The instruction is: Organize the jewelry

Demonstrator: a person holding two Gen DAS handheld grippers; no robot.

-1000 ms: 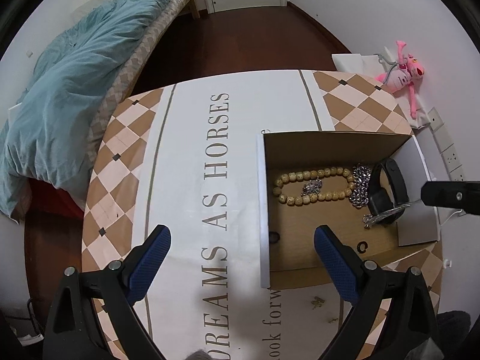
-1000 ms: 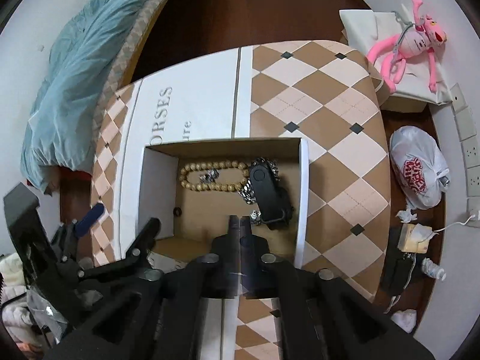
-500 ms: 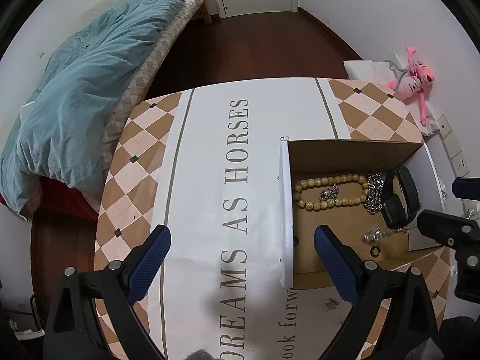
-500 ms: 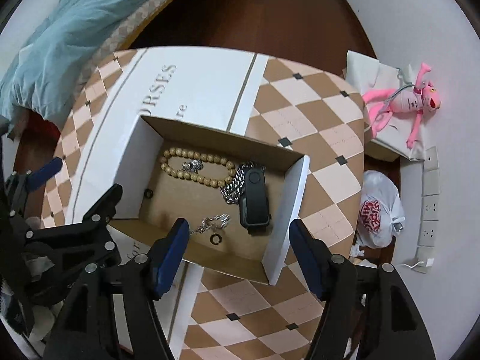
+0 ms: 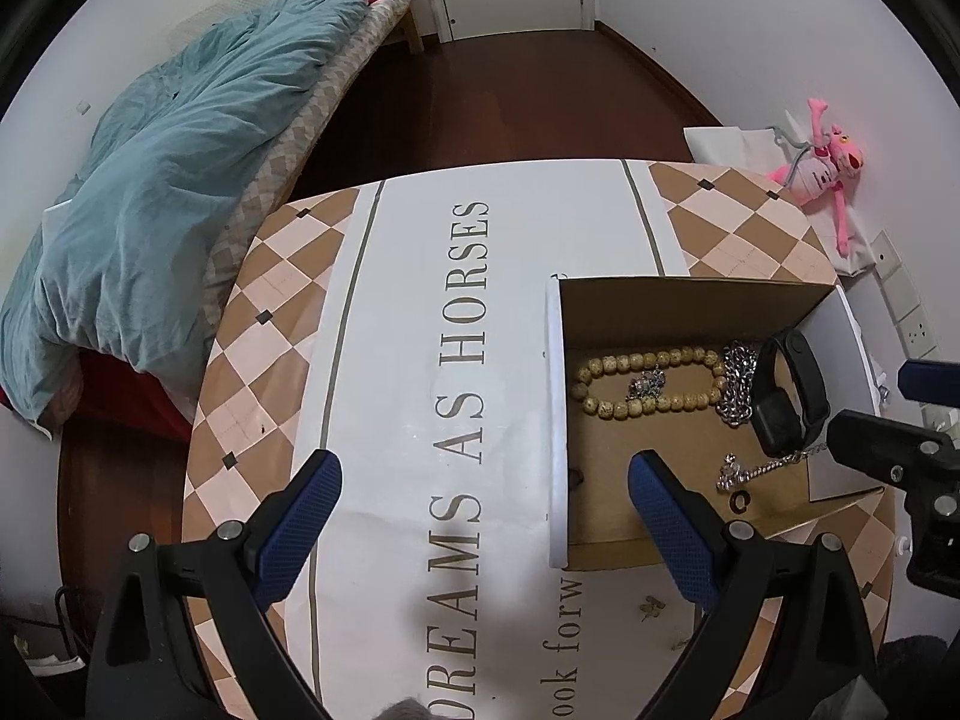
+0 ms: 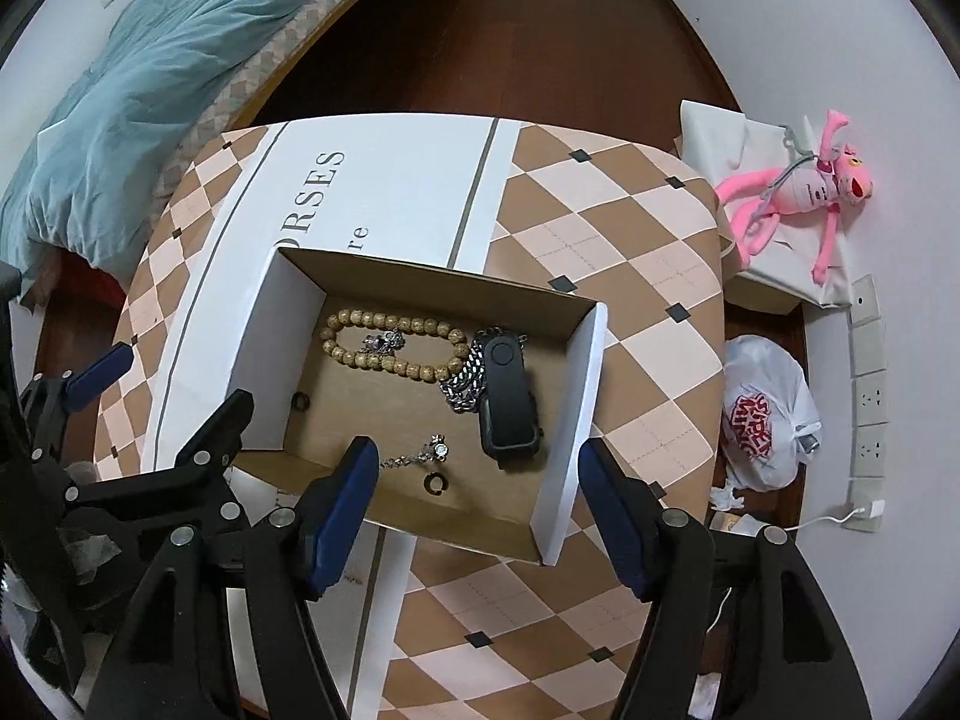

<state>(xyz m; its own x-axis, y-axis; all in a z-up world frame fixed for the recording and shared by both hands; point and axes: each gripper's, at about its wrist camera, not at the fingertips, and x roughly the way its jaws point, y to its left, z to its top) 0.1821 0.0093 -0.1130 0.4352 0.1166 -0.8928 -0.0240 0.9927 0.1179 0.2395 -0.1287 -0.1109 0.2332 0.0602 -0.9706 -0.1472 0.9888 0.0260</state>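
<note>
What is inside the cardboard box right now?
The cardboard box holds a wooden bead bracelet, silver chain, black smart band, small pendant chain and two dark rings. The band partly covers the silver chain.

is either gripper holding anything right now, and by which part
Nothing is held. The left gripper and the right gripper both have open, empty jaws.

One cardboard box (image 6: 564,450) holds one bead bracelet (image 6: 390,345), one steel chain (image 6: 462,387), one black band (image 6: 507,399), one pendant (image 6: 420,453) and two small rings (image 6: 433,483).
</note>
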